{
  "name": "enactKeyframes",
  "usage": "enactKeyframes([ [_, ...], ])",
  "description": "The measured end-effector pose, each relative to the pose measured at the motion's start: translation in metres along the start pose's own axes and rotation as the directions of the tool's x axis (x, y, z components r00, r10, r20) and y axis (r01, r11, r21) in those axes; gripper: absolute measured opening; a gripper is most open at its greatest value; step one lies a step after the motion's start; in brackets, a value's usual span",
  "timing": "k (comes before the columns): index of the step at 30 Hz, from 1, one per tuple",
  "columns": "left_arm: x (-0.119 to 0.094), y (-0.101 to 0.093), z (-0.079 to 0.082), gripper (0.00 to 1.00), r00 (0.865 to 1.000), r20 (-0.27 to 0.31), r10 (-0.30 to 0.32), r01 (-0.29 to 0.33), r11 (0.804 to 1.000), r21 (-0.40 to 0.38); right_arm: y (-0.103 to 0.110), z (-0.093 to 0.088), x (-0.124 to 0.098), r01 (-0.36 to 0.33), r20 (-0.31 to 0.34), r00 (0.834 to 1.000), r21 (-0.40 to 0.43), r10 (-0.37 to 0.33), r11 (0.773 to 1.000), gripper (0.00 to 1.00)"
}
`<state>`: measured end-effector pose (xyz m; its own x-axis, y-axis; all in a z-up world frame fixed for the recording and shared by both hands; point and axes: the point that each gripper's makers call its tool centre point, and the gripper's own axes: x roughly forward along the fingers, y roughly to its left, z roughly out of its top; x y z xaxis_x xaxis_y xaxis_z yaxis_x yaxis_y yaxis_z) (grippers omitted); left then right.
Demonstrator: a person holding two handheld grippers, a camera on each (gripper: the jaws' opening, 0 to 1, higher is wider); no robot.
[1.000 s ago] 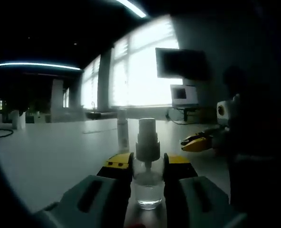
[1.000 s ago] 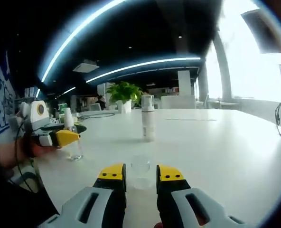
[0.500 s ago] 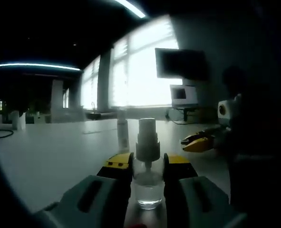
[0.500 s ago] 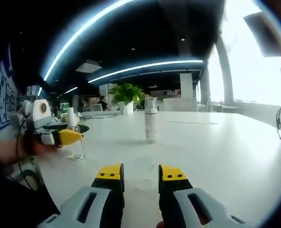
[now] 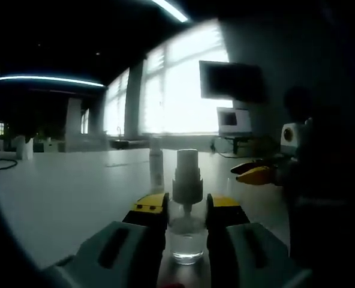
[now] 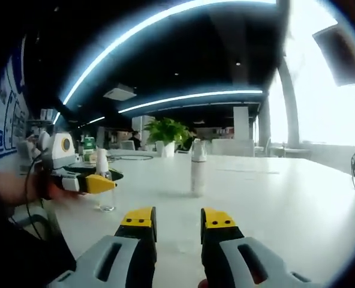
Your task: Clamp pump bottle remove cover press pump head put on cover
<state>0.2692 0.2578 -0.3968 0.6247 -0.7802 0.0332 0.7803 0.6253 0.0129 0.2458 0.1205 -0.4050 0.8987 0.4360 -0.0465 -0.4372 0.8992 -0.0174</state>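
Clamping is done: the left tool (image 5: 186, 207) has its yellow-tipped jaws closed on the clear body of the small pump bottle (image 5: 186, 231), which stands upright on the white tabletop (image 5: 63, 198). The bottle's white pump head (image 5: 186, 177) rises bare above the jaws, so the cover appears to be already off. In the right gripper view the same bottle (image 6: 105, 186) shows at the left, held between the jaws of the left tool (image 6: 108, 182), with a person's hand behind it.

Jaws of the right tool (image 6: 177, 222) stand apart with nothing between them, released and hovering above the tabletop (image 6: 297, 204), well apart from the clamped bottle. It also shows at the right of the left gripper view (image 5: 252, 173), off to the side of the pump head. I cannot make out where the removed cover lies.

A second, taller white bottle (image 6: 197, 171) stands farther back on the tabletop, with a potted plant (image 6: 167, 133) behind it; neither is in play.

By my reading, the pressing step is in hand. The next move calls for bringing the right tool over to the pump head and pushing straight down along the bottle's axis, while the left tool keeps the body steady so it does not tip or slip.
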Motion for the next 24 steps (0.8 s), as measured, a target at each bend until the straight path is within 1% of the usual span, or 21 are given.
enactKeyframes([
  [5, 0.0, 0.0, 0.0, 0.16, 1.0, -0.002, -0.002, 0.002, 1.0, -0.005, -0.004, 0.006, -0.002, 0.007, 0.014, 1.0, 0.001, -0.007, 1.0, 0.24],
  [9, -0.001, -0.001, 0.0, 0.16, 1.0, -0.002, -0.013, 0.013, 1.0, 0.001, -0.003, 0.016, -0.004, 0.001, 0.027, 1.0, -0.008, -0.001, 1.0, 0.23],
  [12, -0.001, -0.003, 0.0, 0.16, 1.0, -0.001, -0.019, 0.019, 1.0, 0.016, 0.006, 0.027, -0.002, -0.029, 0.038, 0.999, -0.019, 0.03, 0.999, 0.23],
  [15, -0.001, -0.005, 0.0, 0.16, 1.0, -0.003, -0.021, 0.021, 1.0, 0.005, 0.014, 0.038, 0.002, -0.056, 0.047, 0.997, -0.05, 0.058, 0.997, 0.23],
  [18, -0.001, -0.005, -0.001, 0.16, 1.0, -0.005, -0.022, 0.022, 1.0, -0.008, 0.024, 0.053, 0.005, -0.09, 0.066, 0.993, -0.054, 0.093, 0.995, 0.22],
  [21, -0.001, -0.005, -0.001, 0.16, 1.0, -0.004, -0.022, 0.022, 1.0, -0.008, 0.032, 0.061, 0.008, -0.105, 0.065, 0.992, -0.084, 0.11, 0.991, 0.21],
  [24, -0.001, -0.005, -0.001, 0.16, 1.0, -0.004, -0.023, 0.023, 1.0, -0.007, 0.039, 0.068, 0.009, -0.131, 0.066, 0.988, -0.096, 0.138, 0.987, 0.21],
])
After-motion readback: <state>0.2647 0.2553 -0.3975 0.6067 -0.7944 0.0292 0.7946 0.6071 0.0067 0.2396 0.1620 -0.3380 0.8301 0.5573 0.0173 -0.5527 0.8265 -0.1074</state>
